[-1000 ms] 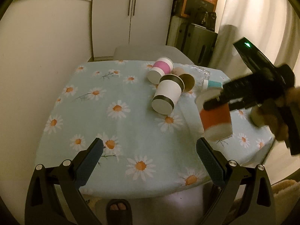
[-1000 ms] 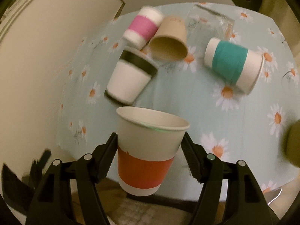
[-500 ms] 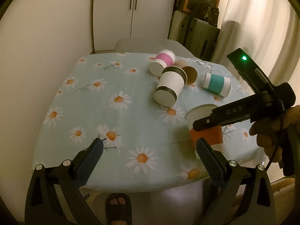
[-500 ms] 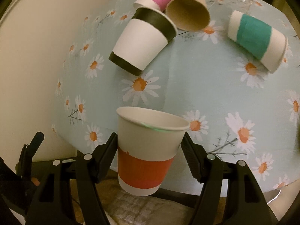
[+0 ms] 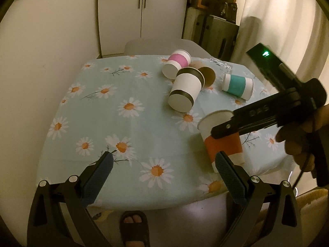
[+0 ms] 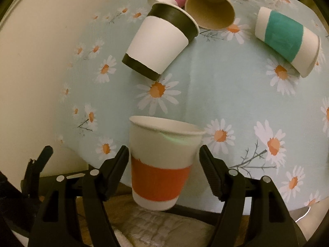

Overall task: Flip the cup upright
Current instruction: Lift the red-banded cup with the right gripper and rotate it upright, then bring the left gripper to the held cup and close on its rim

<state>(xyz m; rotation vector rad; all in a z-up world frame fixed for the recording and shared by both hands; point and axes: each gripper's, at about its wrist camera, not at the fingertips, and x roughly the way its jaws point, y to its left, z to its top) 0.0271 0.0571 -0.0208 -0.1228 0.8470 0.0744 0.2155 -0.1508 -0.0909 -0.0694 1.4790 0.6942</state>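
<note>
My right gripper [image 6: 164, 160] is shut on a white paper cup with an orange band [image 6: 162, 160], held upright, mouth up, at the near right edge of the table. In the left wrist view the orange-banded cup [image 5: 222, 142] sits low over the daisy tablecloth [image 5: 131, 123] under the right gripper's finger. My left gripper [image 5: 164, 164] is open and empty, above the table's near edge. A black-banded cup [image 5: 186, 92], a pink-banded cup [image 5: 176, 61], a brown cup [image 5: 205, 74] and a teal-banded cup [image 5: 237, 85] lie on their sides farther back.
A wall stands along the table's left side. A grey chair back [image 5: 160, 45] is behind the table, with a white cabinet and dark boxes beyond. A clear glass object [image 5: 221, 65] lies at the far right. A sandalled foot [image 5: 133, 222] shows below the near edge.
My right gripper has carried the orange cup lower and nearer the table's front right part, keeping it upright. The left gripper has stayed open and shifted slightly closer.
</note>
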